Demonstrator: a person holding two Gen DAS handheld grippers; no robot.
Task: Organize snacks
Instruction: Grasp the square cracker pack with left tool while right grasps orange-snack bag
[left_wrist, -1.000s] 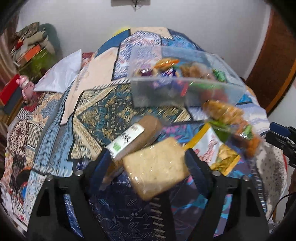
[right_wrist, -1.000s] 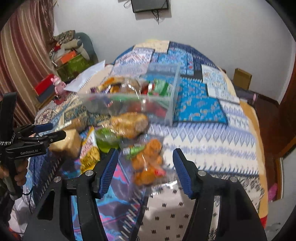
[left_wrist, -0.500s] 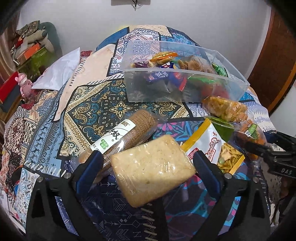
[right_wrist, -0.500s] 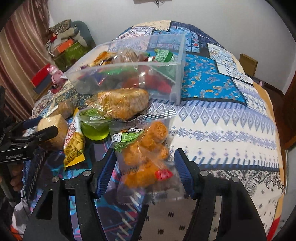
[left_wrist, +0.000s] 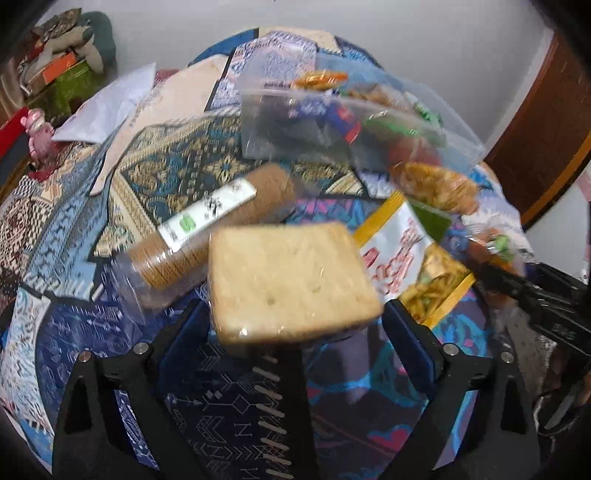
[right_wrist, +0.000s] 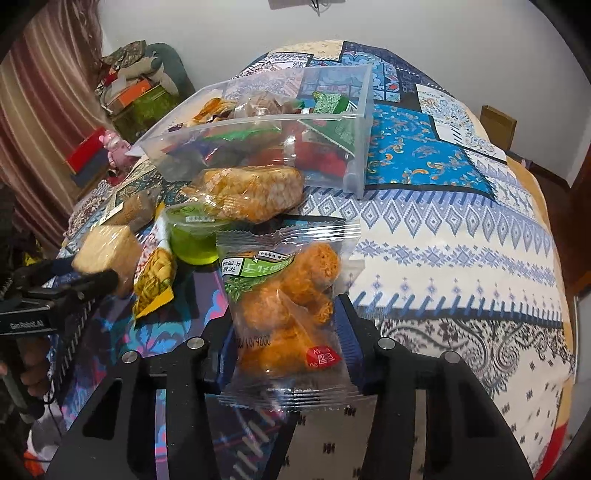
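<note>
Jaws around pale square cracker pack (left_wrist: 291, 282)

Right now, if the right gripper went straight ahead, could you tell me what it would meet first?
Probably the wrapped rice cake, with the clear bin just behind it; the right gripper already holds an orange snack bag.

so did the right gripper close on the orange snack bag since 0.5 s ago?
Yes. The right gripper pads, earlier apart from the orange snack bag, now press its sides, raised slightly relative to the clear bin.
</note>
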